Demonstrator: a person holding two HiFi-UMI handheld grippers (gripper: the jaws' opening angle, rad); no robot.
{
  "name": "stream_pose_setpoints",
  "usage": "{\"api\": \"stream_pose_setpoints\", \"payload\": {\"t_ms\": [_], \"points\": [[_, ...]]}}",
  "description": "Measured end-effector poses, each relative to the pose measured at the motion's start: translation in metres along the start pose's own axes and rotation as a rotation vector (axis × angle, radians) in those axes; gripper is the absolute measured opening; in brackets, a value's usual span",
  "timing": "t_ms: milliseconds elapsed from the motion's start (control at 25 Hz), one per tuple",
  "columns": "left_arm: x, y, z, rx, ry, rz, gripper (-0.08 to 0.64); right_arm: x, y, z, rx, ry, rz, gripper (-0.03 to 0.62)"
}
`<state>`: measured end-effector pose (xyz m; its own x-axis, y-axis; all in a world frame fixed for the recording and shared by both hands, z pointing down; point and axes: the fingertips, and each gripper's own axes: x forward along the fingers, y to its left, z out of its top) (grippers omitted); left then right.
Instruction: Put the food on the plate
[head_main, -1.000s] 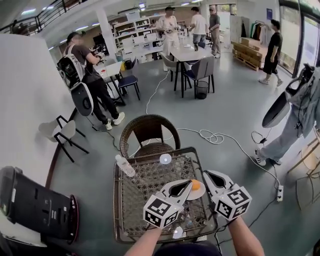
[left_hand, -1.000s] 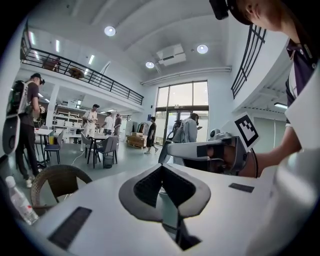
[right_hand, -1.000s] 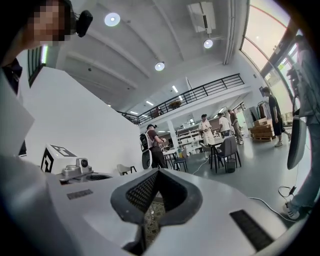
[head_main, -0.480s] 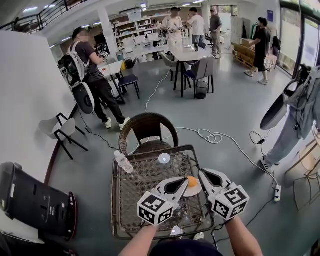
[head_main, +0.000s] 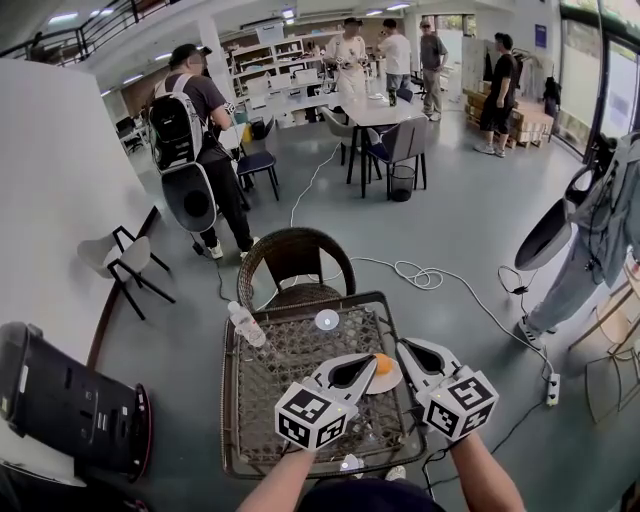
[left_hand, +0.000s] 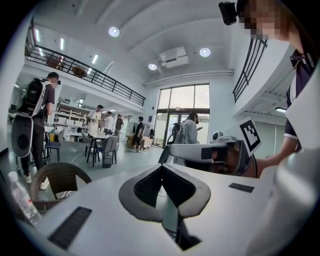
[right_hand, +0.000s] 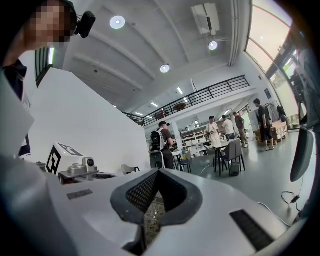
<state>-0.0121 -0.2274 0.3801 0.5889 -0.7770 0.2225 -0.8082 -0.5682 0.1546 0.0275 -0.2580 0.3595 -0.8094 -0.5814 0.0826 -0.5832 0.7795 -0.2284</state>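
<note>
An orange piece of food lies on a small white plate on the glass-topped wicker table. My left gripper is held over the table with its tip right beside the food. Its jaws are shut and, in the left gripper view, the left gripper has nothing between them. My right gripper hovers just right of the plate. It is also shut and empty, and wicker shows through the gap behind the right gripper tips.
A clear plastic bottle lies at the table's far left, and a small round disc sits near its far edge. A wicker chair stands behind the table. A black case is on the floor at left. Several people stand in the room beyond.
Both grippers have barely shifted, staying shut beside the plate. The food has not moved. The person with the backpack has turned and walked in the background.
</note>
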Motion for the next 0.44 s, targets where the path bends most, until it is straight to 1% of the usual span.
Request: {"api": "stream_pose_setpoints", "payload": {"t_ms": [240,440], "points": [[-0.0068,-0.0015,-0.0005,-0.001,0.002,-0.002,0.009,-0.0017,0.0060,-0.0004,0.005,0.001,-0.006,0.003],[-0.0032,-0.0025,-0.0013,0.001,0.003,-0.001,0.009,-0.0035,0.0014,0.0005,0.008,-0.004,-0.011,0.003]]}}
